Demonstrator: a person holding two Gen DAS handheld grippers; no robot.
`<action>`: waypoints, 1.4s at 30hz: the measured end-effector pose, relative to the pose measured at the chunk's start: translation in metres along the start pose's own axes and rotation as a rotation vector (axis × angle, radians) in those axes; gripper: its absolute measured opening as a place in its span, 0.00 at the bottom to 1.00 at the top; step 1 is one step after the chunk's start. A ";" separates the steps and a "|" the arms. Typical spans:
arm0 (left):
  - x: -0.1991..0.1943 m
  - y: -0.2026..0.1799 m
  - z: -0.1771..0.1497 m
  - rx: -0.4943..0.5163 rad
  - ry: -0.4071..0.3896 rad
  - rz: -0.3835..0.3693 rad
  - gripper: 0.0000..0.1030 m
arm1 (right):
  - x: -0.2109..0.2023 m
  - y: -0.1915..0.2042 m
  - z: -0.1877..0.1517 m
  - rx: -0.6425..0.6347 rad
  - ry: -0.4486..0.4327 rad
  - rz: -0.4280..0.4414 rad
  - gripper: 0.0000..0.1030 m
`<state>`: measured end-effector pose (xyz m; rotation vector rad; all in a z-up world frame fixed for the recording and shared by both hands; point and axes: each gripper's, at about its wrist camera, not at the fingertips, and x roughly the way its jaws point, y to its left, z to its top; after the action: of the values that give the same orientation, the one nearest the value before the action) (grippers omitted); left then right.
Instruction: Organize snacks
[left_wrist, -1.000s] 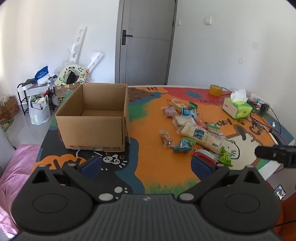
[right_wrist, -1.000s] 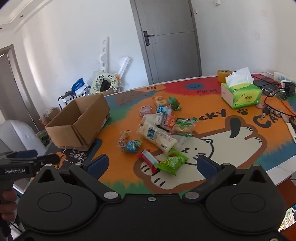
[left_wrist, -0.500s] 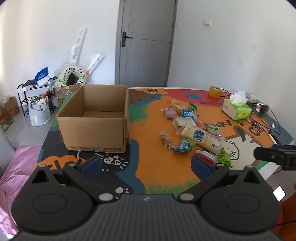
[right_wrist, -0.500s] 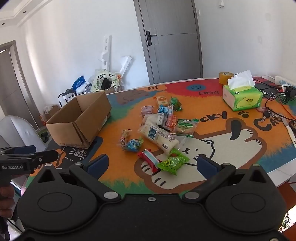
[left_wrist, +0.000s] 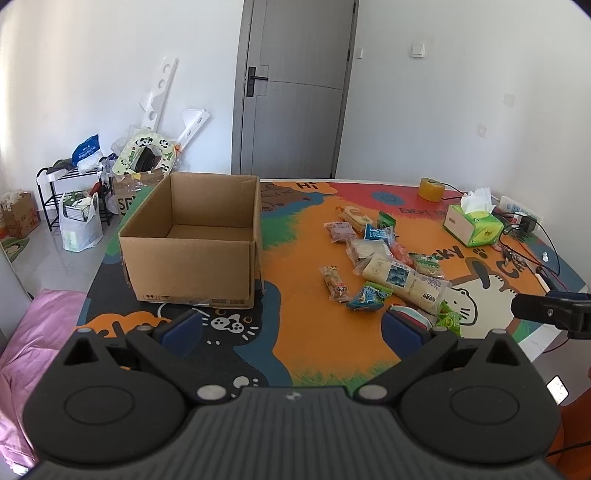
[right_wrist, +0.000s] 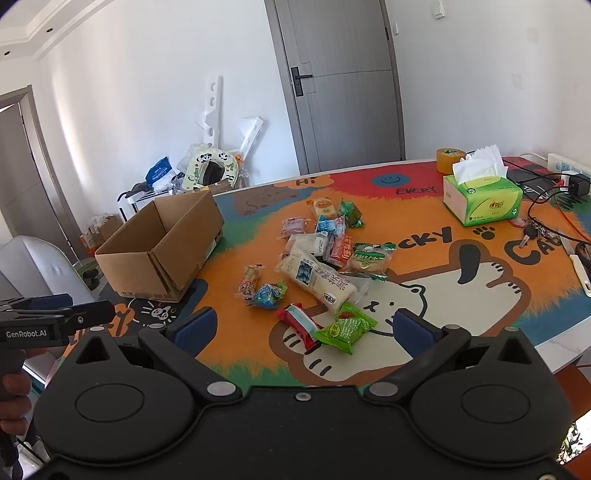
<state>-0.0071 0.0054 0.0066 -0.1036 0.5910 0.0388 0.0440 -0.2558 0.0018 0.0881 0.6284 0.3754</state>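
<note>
An open, empty cardboard box stands on the left of the colourful table mat. Several wrapped snacks lie in a loose pile right of it, among them a long white bread pack, a green packet and a red packet. My left gripper is open and holds nothing, hovering over the near edge in front of the box. My right gripper is open too, empty, just short of the green and red packets.
A green tissue box, a tape roll, cables, a charger and keys sit at the table's right. Clutter and a rack stand by the wall behind the box. A grey door is shut.
Both cameras have pulled back and risen slightly, so the table looks a little smaller. Box and snacks have not moved.
</note>
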 end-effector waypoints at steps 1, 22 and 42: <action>0.000 0.000 0.000 -0.002 0.000 0.001 1.00 | 0.000 0.000 0.000 -0.002 0.001 0.000 1.00; -0.011 0.005 0.004 -0.011 -0.027 -0.001 1.00 | -0.004 0.002 0.002 -0.002 -0.003 0.006 1.00; -0.013 0.007 0.004 -0.008 -0.031 -0.004 1.00 | -0.005 0.004 0.003 -0.013 -0.008 0.002 1.00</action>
<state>-0.0161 0.0124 0.0166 -0.1116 0.5595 0.0388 0.0404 -0.2538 0.0080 0.0780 0.6178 0.3807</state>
